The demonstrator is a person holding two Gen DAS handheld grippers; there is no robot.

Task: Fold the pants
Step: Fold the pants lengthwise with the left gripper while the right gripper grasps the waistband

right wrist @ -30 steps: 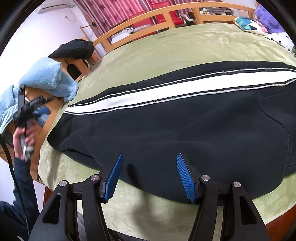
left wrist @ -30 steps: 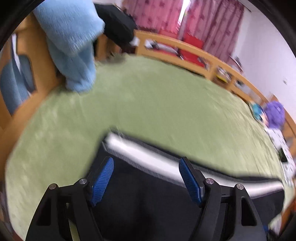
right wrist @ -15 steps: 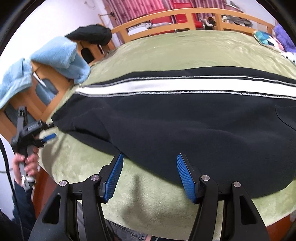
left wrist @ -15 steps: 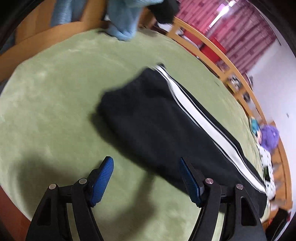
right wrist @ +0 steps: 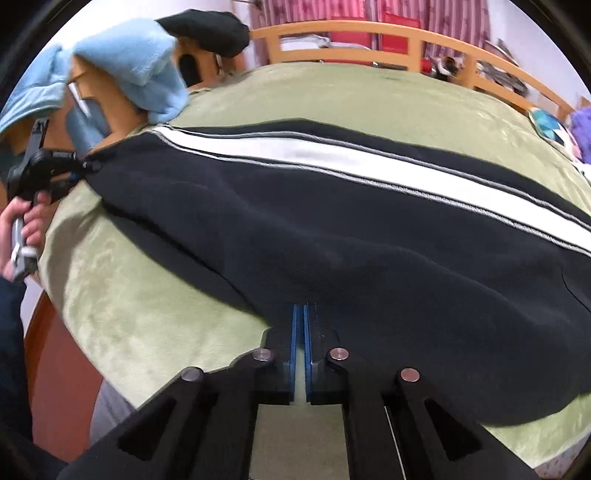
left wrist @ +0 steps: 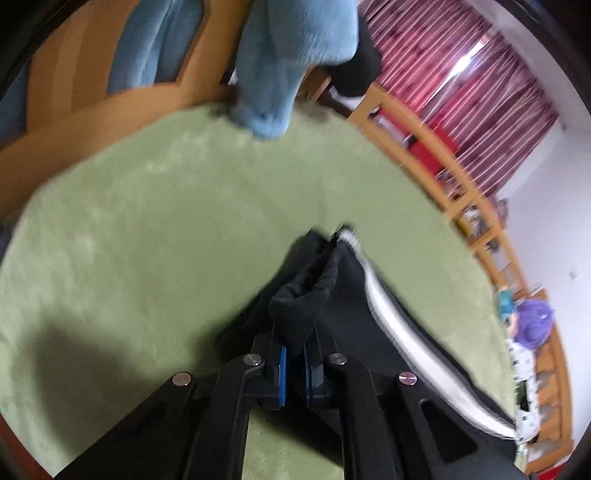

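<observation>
Black pants (right wrist: 295, 229) with a white side stripe (right wrist: 332, 155) lie flat across the green blanket (right wrist: 129, 295). My left gripper (left wrist: 294, 343) is shut on the cuff end of the pants (left wrist: 303, 295), which bunches up between the blue pads. It also shows in the right wrist view (right wrist: 75, 168), at the pants' far left end. My right gripper (right wrist: 300, 314) is shut on the near edge of the pants, at the middle of the leg.
A light blue towel (right wrist: 140, 62) and a black garment (right wrist: 207, 26) hang over the wooden bed frame (right wrist: 369, 33) at the far left. A purple toy (left wrist: 533, 325) and small items lie at the right side. The bed's edge is just below my right gripper.
Both grippers were open and are now shut on the pants. The left one moved in to the cuff end; the right one closed on the near edge.
</observation>
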